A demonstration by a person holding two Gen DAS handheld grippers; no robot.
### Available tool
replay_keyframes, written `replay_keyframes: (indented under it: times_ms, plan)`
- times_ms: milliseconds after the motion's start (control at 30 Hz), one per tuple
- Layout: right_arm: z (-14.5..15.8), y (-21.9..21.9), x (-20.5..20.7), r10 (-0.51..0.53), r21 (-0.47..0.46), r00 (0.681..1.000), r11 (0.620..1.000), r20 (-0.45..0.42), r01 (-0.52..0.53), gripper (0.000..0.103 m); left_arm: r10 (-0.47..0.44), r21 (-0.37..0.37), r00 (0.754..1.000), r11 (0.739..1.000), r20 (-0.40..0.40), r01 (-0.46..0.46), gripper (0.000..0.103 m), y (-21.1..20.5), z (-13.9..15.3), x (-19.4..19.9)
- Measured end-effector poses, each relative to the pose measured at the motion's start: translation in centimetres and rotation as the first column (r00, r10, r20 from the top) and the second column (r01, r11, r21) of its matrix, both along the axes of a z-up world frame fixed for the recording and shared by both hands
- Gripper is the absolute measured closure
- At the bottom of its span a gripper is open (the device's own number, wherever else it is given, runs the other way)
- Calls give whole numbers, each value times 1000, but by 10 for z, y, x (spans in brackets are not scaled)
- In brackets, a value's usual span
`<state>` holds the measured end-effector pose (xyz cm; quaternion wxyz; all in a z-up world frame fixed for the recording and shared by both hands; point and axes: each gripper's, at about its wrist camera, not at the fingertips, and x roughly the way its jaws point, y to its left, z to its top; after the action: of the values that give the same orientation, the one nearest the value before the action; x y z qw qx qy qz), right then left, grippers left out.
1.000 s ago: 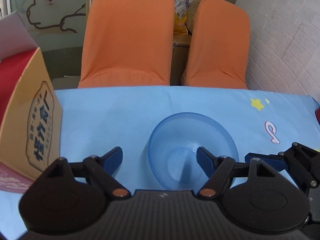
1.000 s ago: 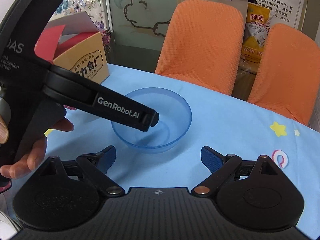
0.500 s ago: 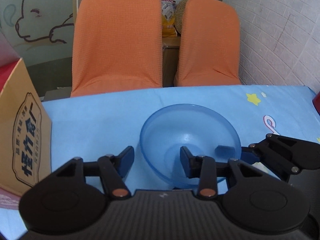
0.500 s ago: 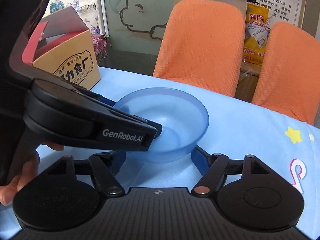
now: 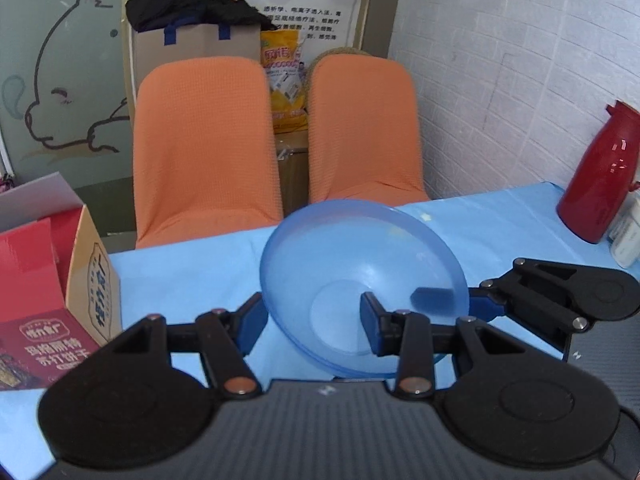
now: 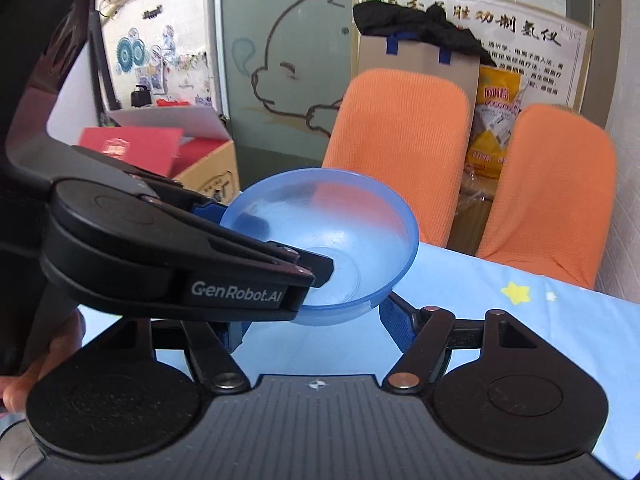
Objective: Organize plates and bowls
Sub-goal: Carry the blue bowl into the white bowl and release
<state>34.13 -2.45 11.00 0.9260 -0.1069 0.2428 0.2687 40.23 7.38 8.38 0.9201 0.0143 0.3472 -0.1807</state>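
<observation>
Left wrist view shows my left gripper [image 5: 314,318] shut tight on the bowl [image 5: 360,248]. One finger is inside the bowl and the other is outside, so the thin blue wall on its near left side is pinched between them. I think I hold it by the wall because the bowl is too wide to grab whole. The bowl looks lifted off the table [image 5: 180,276] and tipped, with its open side turned up and away from me. It hangs over the near part of the table, between the box [image 5: 92,292] on the left and the red flask [image 5: 600,176] far on the right, and it touches neither. In the right wrist view, my right gripper [image 6: 314,326] sits low under the bowl with one finger on each side of the bottom. I cannot tell if those fingers press on the bowl or only sit beside it. I guess that hand is there to steady the bowl, since a grip on one wall lets it swing. I see no plates or other bowls, so I cannot tell where this one should go.
</observation>
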Motion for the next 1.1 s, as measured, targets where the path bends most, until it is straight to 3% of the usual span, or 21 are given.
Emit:
replay_keyframes:
  times_ms: [200,600,1033,1067,1100]
  plan:
    - [3,-39,-79,-21,-3,998,1000,52,21,0,-87,-46,996,995,0,87,63,-38,5,-70]
    - [-39,-130,-180,-175,49,984,983,-31,176,0,-270,-15,962,963,-46,270,63,-137,-34,-184]
    - [-78,-155,-197,-171,120,981,976,-95,182,0,-266,44,957,961,-113,272,62,-158,-59,-197]
    - [-80,-157,-199,-169,117,981,977,-93,180,0,-258,55,960,963,-109,265,60,-159,-60,-196]
    - [-81,-158,-200,-168,115,981,977,-91,178,0,-263,51,958,961,-112,270,47,-158,-60,-194]
